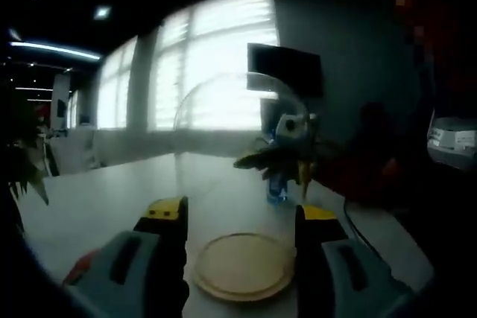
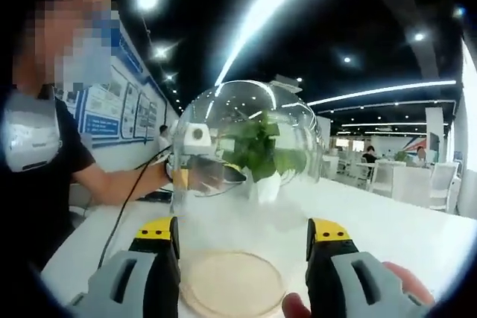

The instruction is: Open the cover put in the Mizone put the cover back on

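A clear glass dome cover (image 2: 246, 132) stands over a round wooden base (image 2: 232, 284) on the white table (image 2: 402, 229). My right gripper (image 2: 242, 237) is open, its yellow-tipped jaws flanking the dome's lower part; I cannot tell whether they touch the glass. My left gripper (image 1: 242, 212) is open too, straddling the same dome (image 1: 238, 132) and base (image 1: 242, 266) from the other side. It also shows through the glass (image 2: 197, 161). A small blue bottle (image 1: 277, 184) stands beyond the dome among leaves, near the right gripper (image 1: 292, 128).
A green plant (image 2: 261, 147) sits behind the dome. A person in a dark shirt (image 2: 37, 184) is at the left, arm reaching to the left gripper, with a cable (image 2: 130, 199) trailing over the table. Bright windows (image 1: 216, 65) and a dark screen (image 1: 287, 68) lie beyond.
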The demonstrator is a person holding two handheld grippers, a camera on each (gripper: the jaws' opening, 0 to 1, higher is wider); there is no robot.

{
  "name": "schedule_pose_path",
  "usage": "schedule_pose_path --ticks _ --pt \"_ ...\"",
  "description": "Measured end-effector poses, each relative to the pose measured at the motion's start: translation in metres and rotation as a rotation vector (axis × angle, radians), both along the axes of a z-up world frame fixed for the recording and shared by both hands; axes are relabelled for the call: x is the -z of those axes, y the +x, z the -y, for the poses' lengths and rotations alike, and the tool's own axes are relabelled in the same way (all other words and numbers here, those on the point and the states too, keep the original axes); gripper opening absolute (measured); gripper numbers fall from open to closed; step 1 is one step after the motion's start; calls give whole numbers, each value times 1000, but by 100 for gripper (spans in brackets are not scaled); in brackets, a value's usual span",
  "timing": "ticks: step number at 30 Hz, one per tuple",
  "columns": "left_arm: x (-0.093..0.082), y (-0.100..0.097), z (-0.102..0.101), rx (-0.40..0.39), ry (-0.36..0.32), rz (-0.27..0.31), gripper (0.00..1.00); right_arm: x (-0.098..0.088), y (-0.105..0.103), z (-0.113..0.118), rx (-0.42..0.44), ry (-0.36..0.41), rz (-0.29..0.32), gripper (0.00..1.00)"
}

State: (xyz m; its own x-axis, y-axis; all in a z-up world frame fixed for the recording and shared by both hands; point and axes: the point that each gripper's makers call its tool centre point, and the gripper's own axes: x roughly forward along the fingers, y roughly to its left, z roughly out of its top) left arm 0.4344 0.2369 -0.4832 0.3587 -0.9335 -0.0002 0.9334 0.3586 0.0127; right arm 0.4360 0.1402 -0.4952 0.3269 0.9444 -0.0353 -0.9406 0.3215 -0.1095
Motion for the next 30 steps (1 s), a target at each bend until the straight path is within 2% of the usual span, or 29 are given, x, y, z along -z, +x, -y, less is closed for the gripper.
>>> schedule_pose_path --ticks 12,20,30 --pt "3 3 9 -3 -1 6 62 3 6 -13 4 -2 -4 75" --pt "6 7 24 -11 -8 26 73 2 7 -18 5 3 -15 78" --pt "4 9 29 2 -33 41 76 2 7 -19 -25 0 -10 79"
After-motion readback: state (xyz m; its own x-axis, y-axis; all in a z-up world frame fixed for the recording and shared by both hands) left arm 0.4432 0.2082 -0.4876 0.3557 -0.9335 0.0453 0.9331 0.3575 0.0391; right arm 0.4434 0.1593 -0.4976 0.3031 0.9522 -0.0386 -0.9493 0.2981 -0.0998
